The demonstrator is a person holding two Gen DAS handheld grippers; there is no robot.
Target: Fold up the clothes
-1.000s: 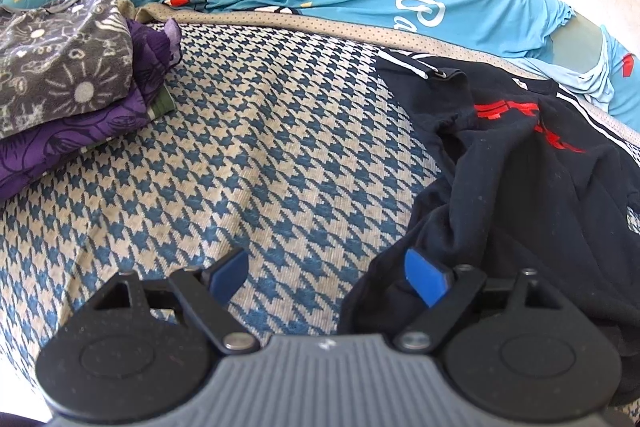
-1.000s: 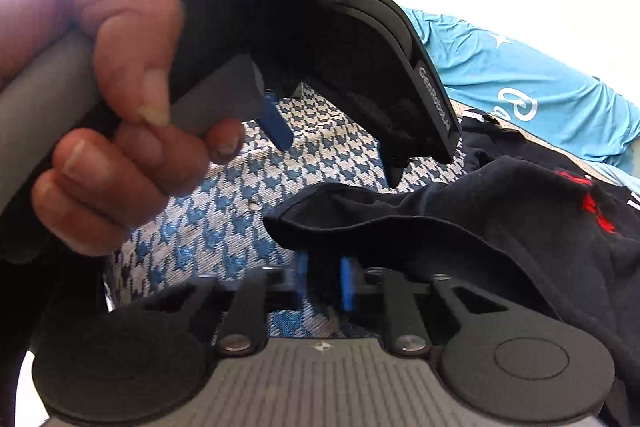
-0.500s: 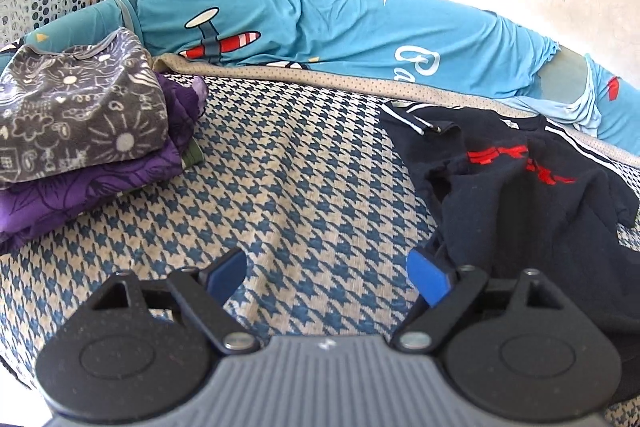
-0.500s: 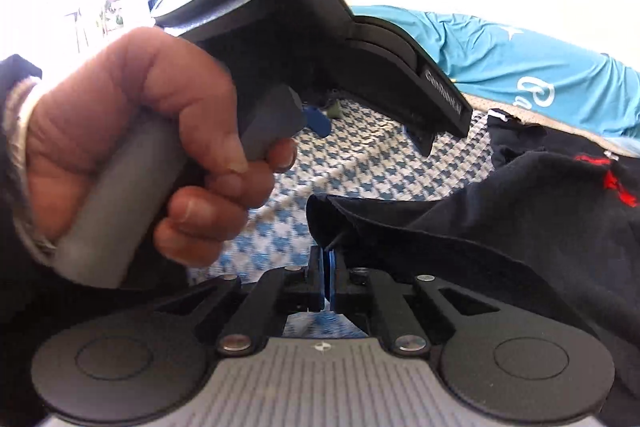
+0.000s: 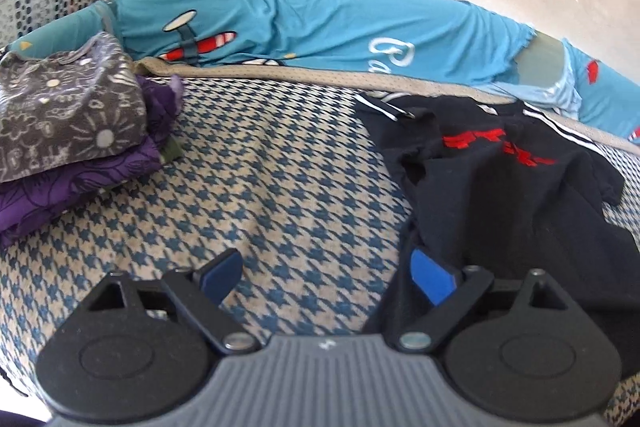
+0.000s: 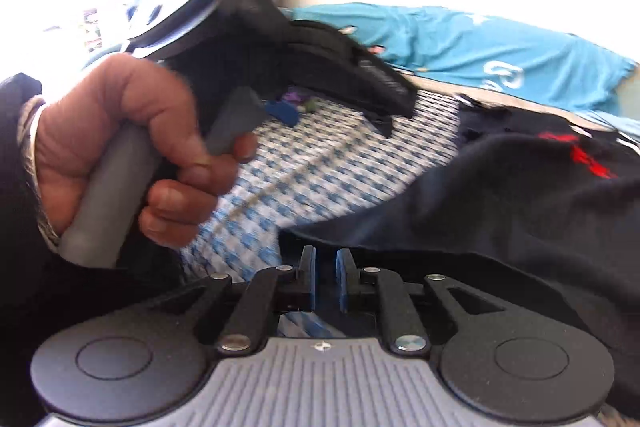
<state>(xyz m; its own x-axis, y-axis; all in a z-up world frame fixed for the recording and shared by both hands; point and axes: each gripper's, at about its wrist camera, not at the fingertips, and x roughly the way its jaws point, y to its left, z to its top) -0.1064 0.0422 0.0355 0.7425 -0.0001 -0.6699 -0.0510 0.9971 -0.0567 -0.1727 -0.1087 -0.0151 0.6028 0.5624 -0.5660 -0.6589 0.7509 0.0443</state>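
The black shirt (image 5: 500, 195) lies crumpled on the houndstooth bedcover (image 5: 280, 187), to the right of a folded stack of clothes (image 5: 68, 131); the left gripper (image 5: 326, 269) hangs wide apart and widening, nothing between its pads, its right pad beside the shirt's edge; the right gripper (image 6: 325, 277) is parting, the shirt's hem just ahead; whether it pinches cloth I cannot tell

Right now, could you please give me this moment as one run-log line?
task: fold clothes | left gripper: opening, empty | right gripper: opening, edge of black red-print shirt between jaws
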